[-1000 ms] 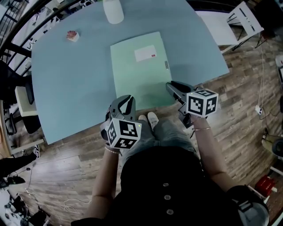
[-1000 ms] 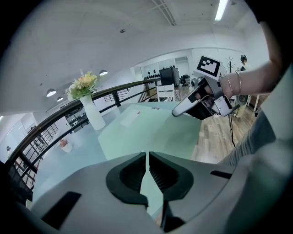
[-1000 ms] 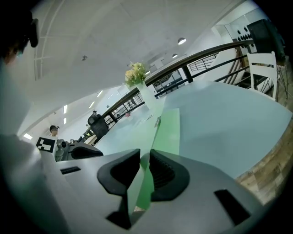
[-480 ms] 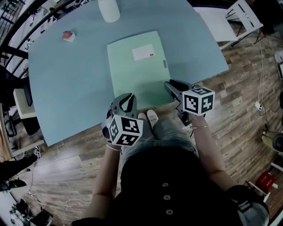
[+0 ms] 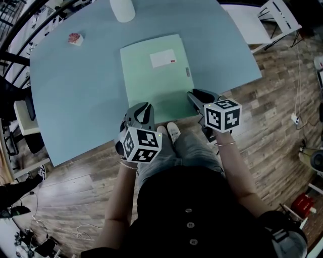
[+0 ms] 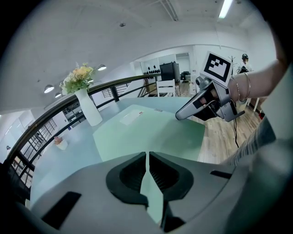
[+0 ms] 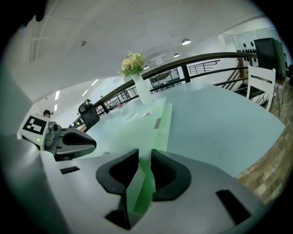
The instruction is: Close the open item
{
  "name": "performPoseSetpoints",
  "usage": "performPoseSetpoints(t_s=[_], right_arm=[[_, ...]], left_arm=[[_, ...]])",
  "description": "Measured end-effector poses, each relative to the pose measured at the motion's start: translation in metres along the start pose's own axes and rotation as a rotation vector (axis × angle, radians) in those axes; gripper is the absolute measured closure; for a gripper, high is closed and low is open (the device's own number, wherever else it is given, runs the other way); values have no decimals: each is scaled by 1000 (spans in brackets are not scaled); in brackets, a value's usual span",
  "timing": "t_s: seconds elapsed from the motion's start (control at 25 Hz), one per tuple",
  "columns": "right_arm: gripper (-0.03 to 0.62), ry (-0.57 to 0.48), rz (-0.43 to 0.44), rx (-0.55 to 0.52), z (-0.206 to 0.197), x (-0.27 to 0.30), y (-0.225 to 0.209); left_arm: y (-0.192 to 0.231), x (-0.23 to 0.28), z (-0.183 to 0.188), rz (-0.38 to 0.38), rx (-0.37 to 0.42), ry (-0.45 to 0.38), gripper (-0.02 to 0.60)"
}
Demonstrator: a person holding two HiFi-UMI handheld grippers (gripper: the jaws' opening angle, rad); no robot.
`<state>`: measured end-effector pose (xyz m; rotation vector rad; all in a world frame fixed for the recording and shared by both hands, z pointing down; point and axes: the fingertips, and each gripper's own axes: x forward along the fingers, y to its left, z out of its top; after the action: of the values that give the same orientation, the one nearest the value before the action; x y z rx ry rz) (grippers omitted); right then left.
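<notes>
While it lies shut and flat, folder (image 5: 154, 80): pale green, with a white label (image 5: 163, 60) towards its far end and a small grey tab (image 5: 188, 72) on its right edge.
Folder's place: middle of the table's near half, long sides running away from the person, near end close to the table's near edge.
Table (image 5: 75, 95): light blue with rounded corners; a white vase (image 5: 122, 9) of flowers (image 6: 78, 75) stands at the far end, and a small pot (image 5: 75, 39) with something pink stands far left.
Room: wood-plank floor (image 5: 272, 116), a dark railing (image 6: 55, 119) beyond the table, a white chair (image 5: 280, 20) to the right.
Left gripper (image 5: 142, 107): over the folder's near left corner; jaws pressed almost together, only a slit through which the folder's green shows.
Right gripper (image 5: 192, 94): at the folder's near right corner; jaws apart and opening, the folder's green edge between them.
</notes>
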<state>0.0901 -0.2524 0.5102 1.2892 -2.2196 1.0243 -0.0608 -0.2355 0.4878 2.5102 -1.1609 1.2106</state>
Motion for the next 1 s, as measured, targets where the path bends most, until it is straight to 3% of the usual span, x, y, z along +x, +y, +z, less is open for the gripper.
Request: performPoseSetpoints(t_s=[1.0], right_arm=[[510,29,-130,-166,-8,10,-10]], left_arm=[[-8,6,-2,-19,-16,9,543]])
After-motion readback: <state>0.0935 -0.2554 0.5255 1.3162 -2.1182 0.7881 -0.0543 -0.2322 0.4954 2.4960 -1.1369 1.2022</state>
